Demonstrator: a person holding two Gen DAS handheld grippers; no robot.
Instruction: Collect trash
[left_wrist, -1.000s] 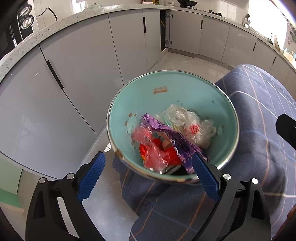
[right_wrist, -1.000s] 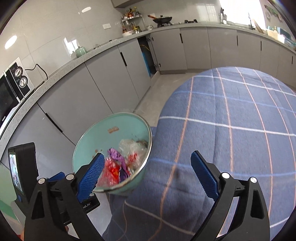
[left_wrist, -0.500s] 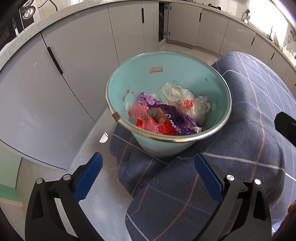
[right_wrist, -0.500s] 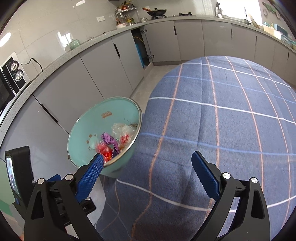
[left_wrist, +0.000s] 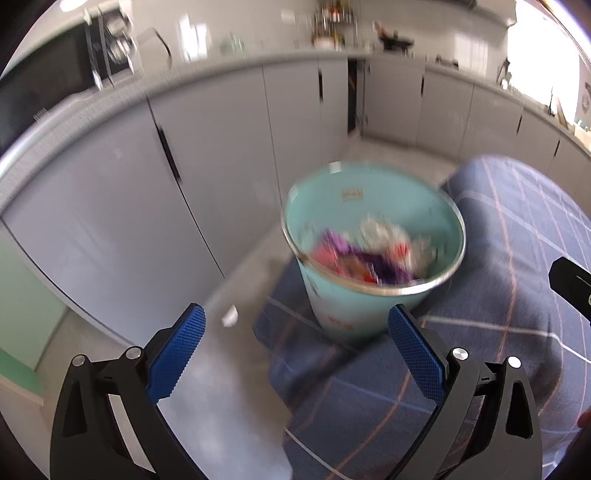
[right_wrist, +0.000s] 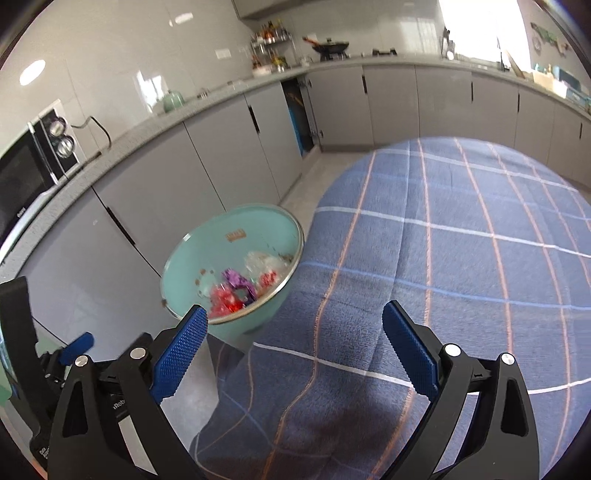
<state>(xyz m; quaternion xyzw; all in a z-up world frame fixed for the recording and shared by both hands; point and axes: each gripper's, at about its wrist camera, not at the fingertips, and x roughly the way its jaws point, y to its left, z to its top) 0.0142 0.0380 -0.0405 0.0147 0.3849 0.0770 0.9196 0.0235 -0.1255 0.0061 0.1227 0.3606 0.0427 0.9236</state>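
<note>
On teal trash bin (right_wrist: 236, 254) inner wall, unreadable orange label (right_wrist: 235, 235).

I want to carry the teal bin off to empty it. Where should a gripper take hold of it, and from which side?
Probably the metal-edged rim of the teal bin, from above, one finger inside and one outside the thin wall. The body looks too wide for the open left gripper, and the blue checked cloth crowds one side, so take the rim on the cabinet side.

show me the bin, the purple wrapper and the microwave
bin (right_wrist: 207, 258), right wrist view, on its teal inner wall
purple wrapper (right_wrist: 236, 279), right wrist view, on its crumpled middle, inside the bin
microwave (right_wrist: 22, 181), right wrist view, on its dark door
</note>
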